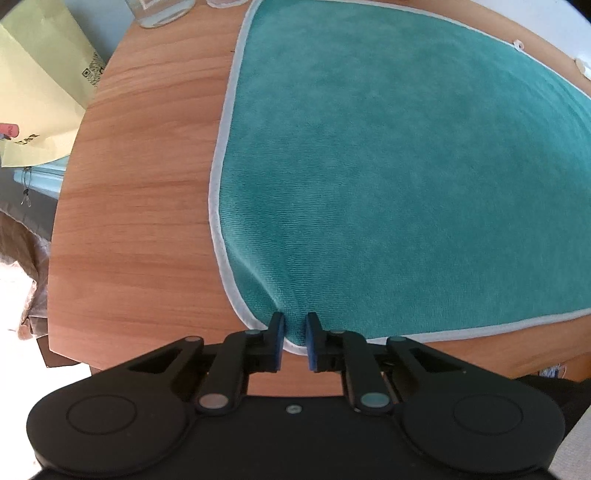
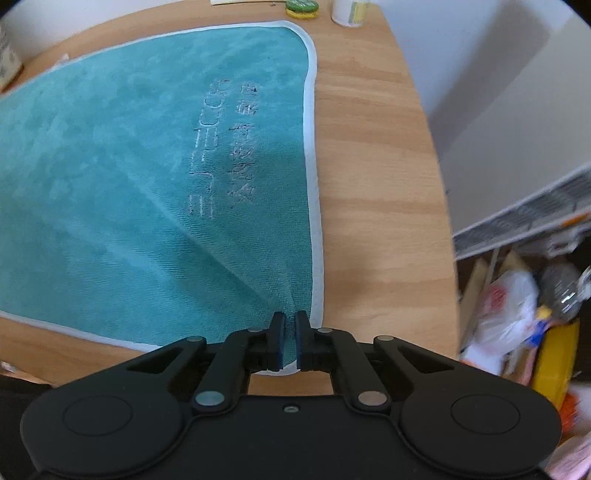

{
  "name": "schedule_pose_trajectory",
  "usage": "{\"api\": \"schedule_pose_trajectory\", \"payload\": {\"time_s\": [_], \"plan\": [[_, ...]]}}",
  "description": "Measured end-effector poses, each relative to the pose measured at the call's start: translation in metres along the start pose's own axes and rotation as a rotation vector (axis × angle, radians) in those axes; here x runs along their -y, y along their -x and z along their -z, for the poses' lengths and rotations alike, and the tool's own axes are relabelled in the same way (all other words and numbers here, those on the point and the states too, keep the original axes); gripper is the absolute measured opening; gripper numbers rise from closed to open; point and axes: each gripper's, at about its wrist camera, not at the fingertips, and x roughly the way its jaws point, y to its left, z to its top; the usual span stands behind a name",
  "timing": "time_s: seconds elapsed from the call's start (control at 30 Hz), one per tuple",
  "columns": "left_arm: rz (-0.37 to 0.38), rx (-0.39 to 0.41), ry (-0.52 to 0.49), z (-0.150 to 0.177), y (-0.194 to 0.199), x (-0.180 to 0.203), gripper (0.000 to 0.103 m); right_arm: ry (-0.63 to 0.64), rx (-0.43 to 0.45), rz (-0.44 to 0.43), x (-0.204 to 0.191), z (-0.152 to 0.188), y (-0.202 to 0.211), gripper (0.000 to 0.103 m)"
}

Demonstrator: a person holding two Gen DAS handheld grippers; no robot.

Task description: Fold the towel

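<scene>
A teal towel (image 1: 388, 166) with white piping lies spread flat on a wooden table (image 1: 140, 192). My left gripper (image 1: 294, 320) is shut on the towel's near left corner, and the cloth puckers between the blue pads. In the right wrist view the same towel (image 2: 110, 166) shows embossed lettering. My right gripper (image 2: 290, 318) is shut on the towel's near right corner, with a ridge of cloth rising toward the jaws. Both corners sit close to the table's near edge.
A glass jar (image 1: 162, 11) stands at the table's far left, with a yellow-green paper bag (image 1: 40, 92) off the left edge. A green-lidded tin (image 2: 302, 8) and a white bottle (image 2: 349, 11) stand at the far right. Bags and clutter (image 2: 517, 314) sit on the floor to the right.
</scene>
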Motion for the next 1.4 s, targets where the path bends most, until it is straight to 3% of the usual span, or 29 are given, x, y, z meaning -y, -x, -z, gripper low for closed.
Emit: {"api": "schedule_pose_trajectory", "payload": {"time_s": [0.03,0.1,0.13,0.2,0.3,0.53,0.67,0.87,0.97,1.03,1.1,1.17,1.3,1.4], "plan": [[-0.005,-0.014,0.001,-0.001,0.0,-0.001,0.016,-0.003,-0.002,0.002,0.0,-0.001,0.0,0.006],[-0.03,-0.022,-0.005,-0.001,0.002,-0.003,0.03,-0.008,-0.005,0.006,0.0,-0.004,0.0,0.007],[-0.04,-0.025,-0.008,-0.002,0.003,-0.003,0.031,-0.007,-0.008,0.009,0.0,-0.005,0.001,0.01],[-0.066,-0.007,-0.022,-0.005,0.01,-0.005,0.033,0.026,-0.015,0.041,-0.005,-0.006,0.005,0.02],[-0.08,0.051,-0.007,-0.017,0.025,-0.009,0.042,-0.02,0.034,0.04,-0.005,-0.009,0.018,0.022],[-0.009,0.154,-0.049,-0.044,0.016,0.024,0.045,-0.112,0.132,-0.071,-0.021,-0.014,0.011,0.03],[-0.013,0.108,-0.079,-0.04,-0.006,0.034,0.047,-0.129,0.161,-0.072,-0.024,-0.006,-0.002,0.029],[-0.012,0.101,-0.046,-0.03,-0.014,0.02,0.071,-0.168,0.151,-0.035,-0.016,-0.003,-0.003,0.032],[-0.02,0.09,-0.048,-0.029,-0.019,0.012,0.074,-0.196,0.137,0.012,-0.007,0.002,0.0,0.045],[-0.036,0.08,-0.057,-0.025,-0.02,0.008,0.075,-0.203,0.117,0.034,-0.004,0.003,0.001,0.045],[-0.03,0.052,-0.021,-0.03,-0.022,0.005,0.069,-0.199,0.113,0.043,-0.001,0.001,0.008,0.044],[-0.004,0.074,0.01,-0.036,-0.016,0.004,0.069,-0.18,0.165,-0.007,-0.006,-0.004,0.021,0.044],[0.005,0.133,-0.03,-0.051,-0.007,0.024,0.069,-0.133,0.262,-0.201,-0.037,-0.033,0.027,0.044],[0.004,0.15,-0.079,-0.065,-0.014,0.045,0.069,-0.083,0.246,-0.337,-0.072,-0.057,0.008,0.039]]}}
